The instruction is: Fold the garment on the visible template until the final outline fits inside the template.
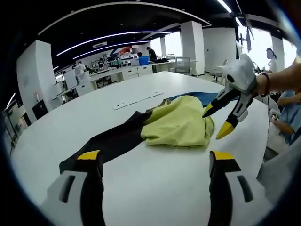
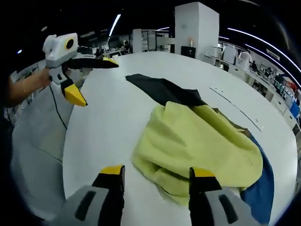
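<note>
While the garment (image 1: 178,123) lies bunched on the white surface (image 1: 155,183), both grippers hover apart from it.
Garment: yellow, heaped over black and blue template (image 2: 162,89).
Left gripper (image 1: 155,162): fingers released, empty.
Right gripper (image 2: 157,176): fingers released, just short of the garment's edge.

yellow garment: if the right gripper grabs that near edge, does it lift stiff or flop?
Probably flops: the yellow garment lies crumpled in soft folds. Likely light, so one pinch may drag it across the smooth white table. The right gripper is open, holding nothing.
</note>
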### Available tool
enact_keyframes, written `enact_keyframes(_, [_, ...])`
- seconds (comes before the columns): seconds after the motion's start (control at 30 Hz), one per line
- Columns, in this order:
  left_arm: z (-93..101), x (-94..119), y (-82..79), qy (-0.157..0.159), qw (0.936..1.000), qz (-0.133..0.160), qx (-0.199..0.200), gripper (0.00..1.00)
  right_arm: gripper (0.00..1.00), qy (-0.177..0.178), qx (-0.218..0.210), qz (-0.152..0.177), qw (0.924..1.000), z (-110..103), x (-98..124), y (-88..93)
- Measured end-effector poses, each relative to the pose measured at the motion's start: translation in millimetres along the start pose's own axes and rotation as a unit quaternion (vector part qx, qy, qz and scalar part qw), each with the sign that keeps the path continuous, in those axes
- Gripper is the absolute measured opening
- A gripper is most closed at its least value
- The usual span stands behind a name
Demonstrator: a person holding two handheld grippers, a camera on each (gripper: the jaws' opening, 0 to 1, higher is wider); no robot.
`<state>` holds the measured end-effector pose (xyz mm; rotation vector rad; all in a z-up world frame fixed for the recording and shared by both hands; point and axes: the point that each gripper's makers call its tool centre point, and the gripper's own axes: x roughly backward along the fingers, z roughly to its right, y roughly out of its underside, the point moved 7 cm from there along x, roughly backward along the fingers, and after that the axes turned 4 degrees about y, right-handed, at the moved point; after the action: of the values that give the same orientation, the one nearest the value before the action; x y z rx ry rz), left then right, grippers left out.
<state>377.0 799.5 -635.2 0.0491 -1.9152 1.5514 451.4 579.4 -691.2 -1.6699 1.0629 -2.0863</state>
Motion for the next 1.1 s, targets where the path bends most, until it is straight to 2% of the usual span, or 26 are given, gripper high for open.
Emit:
enact_keyframes(0.1, [0.1,1.0,3.0,0.003,1.0,-0.004,0.0,0.91,0.44,-0.007,-0.002,0.0,1.0,-6.4,-8.8,-1.4])
enact_keyframes(0.23, [2.2,3.3,4.4,0.012,0.9999,-0.004,0.002,0.92,0.42,-0.008,0.03,-0.007,0.9995,-13.2,-19.6,-3.4])
enact_keyframes(0.3, [3.1,4.3,4.7,0.012,0.9999,-0.004,0.003,0.92,0.38,-0.004,0.026,-0.008,0.9996,-13.7,-23.3,-4.1])
enact_keyframes(0.43, [2.6,5.1,7.5,0.006,0.9999,-0.005,0.012,0.93,0.28,0.034,0.008,-0.02,0.9992,-9.3,-29.8,-0.3])
enact_keyframes(0.5, [2.2,5.3,8.5,0.003,0.9998,-0.004,0.018,0.93,0.28,0.044,-0.016,-0.018,0.9988,-7.8,-33.1,0.7])
enact_keyframes(0.63, [0.8,5.3,8.9,-0.004,0.9996,-0.003,0.027,0.93,0.23,0.053,-0.008,-0.019,0.9984,-7.7,-36.3,0.4])
enact_keyframes(0.7, [1.1,4.7,8.7,-0.003,0.9996,-0.002,0.028,0.93,0.17,0.053,-0.006,-0.019,0.9984,-7.1,-36.5,-0.5])
enact_keyframes(0.77, [1.9,3.8,8.7,-0.001,0.9996,-0.003,0.026,0.94,0.05,0.051,-0.013,-0.02,0.9984,-4.7,-36.3,-1.8])
enact_keyframes(0.83, [3.5,2.7,7.6,0.001,0.9997,-0.001,0.026,0.95,0.01,0.05,-0.028,-0.022,0.9981,-0.2,-33.8,-4.6])
enact_keyframes(0.93, [5.6,1.7,5.6,0.004,0.9996,0.002,0.027,0.95,0.0,0.046,-0.035,-0.013,0.9982,2.6,-27.1,-13.0])
enact_keyframes(1.1, [7.4,0.0,2.7,0.008,0.9996,0.007,0.025,0.94,0.0,0.046,-0.04,0.029,0.9977,13.4,-7.4,-41.4])
